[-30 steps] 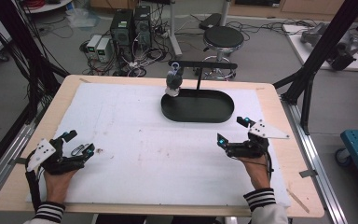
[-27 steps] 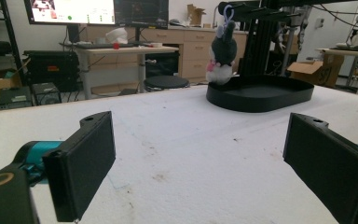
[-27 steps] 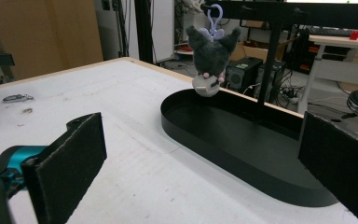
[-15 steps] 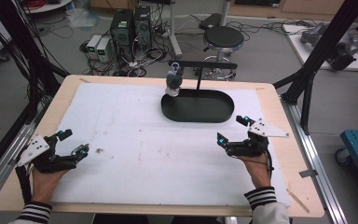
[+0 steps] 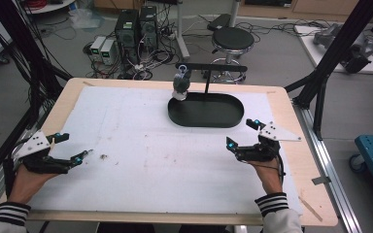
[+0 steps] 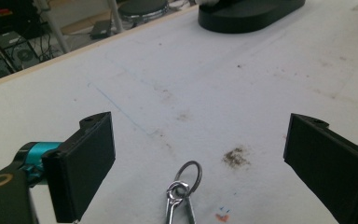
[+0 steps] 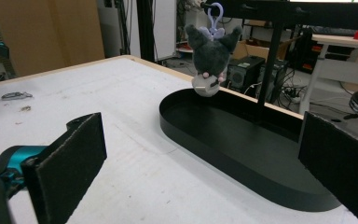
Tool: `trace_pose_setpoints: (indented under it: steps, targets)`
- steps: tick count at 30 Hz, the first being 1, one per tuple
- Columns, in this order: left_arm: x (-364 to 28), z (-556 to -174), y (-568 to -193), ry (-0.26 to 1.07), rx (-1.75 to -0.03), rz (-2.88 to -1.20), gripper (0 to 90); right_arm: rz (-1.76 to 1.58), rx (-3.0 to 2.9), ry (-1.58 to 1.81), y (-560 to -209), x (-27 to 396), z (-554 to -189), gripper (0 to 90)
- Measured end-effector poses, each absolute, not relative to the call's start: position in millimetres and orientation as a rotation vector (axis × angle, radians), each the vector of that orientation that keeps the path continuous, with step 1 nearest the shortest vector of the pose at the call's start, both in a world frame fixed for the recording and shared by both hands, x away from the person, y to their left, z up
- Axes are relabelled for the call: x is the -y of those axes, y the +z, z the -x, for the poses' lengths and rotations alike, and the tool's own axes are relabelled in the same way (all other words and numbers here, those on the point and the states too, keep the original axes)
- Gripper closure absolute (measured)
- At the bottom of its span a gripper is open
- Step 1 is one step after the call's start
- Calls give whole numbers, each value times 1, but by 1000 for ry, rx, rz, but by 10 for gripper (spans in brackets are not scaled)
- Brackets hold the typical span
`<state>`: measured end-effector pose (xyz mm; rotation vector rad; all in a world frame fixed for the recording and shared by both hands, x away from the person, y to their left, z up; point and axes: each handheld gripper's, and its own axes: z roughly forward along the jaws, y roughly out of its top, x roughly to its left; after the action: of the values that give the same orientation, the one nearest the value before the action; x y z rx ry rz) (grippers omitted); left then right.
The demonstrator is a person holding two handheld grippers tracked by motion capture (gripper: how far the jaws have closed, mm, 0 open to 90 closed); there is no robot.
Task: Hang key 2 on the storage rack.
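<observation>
The wooden desk (image 5: 68, 99) with its white paper cover spreads ahead of both tongs, and on it, forward and to the left of the right tongs (image 5: 243, 135), stands the black oval metal tray (image 5: 206, 111) with an upright post and crossbar. From that bar, above the tray's far end as seen along the right tongs, hangs the small grey plush toy (image 7: 209, 58) on a lilac clip, head down, its pale face just over the tray rim. The right tongs stand wide with nothing between the jaws, aimed toward the tray. The left tongs (image 5: 74, 148) are also spread wide and hold nothing; just ahead of them and between the two jaws lies the small silver metal keyring with its clasp (image 6: 182, 191), flat on the paper beside a brown smudge (image 6: 235, 157). The likely risk, as I judge it, is in picking up the keyring: it is thin and lies flat, so the pads could close above it and slide off, or push it along the paper instead of gripping it; a tilted approach would make that worse. No brand, label or readable writing shows on the toy, tray or keyring; only tiny blue and red marks sit on the paper near the clasp.
</observation>
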<state>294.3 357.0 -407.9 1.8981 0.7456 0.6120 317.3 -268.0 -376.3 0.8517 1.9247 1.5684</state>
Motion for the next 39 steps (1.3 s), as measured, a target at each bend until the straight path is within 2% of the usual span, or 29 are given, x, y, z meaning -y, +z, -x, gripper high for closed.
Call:
trace_pose_setpoints:
  steps: [11,21,27,39]
  targets:
    - [-355,-312,-406,526,-727,-2102,95,-854,-1932,1567,-376,268,-317,6]
    - [-344,-326,-407,490,-697,-2259,144,-845,-1936,1565,-377,267,-319,6]
    - [-341,-330,-408,468,-700,-2296,163,-844,-1942,1566,-377,266,-319,6]
    - [-334,-336,-414,457,-715,-2362,268,-848,-1940,1565,-377,266,-320,7]
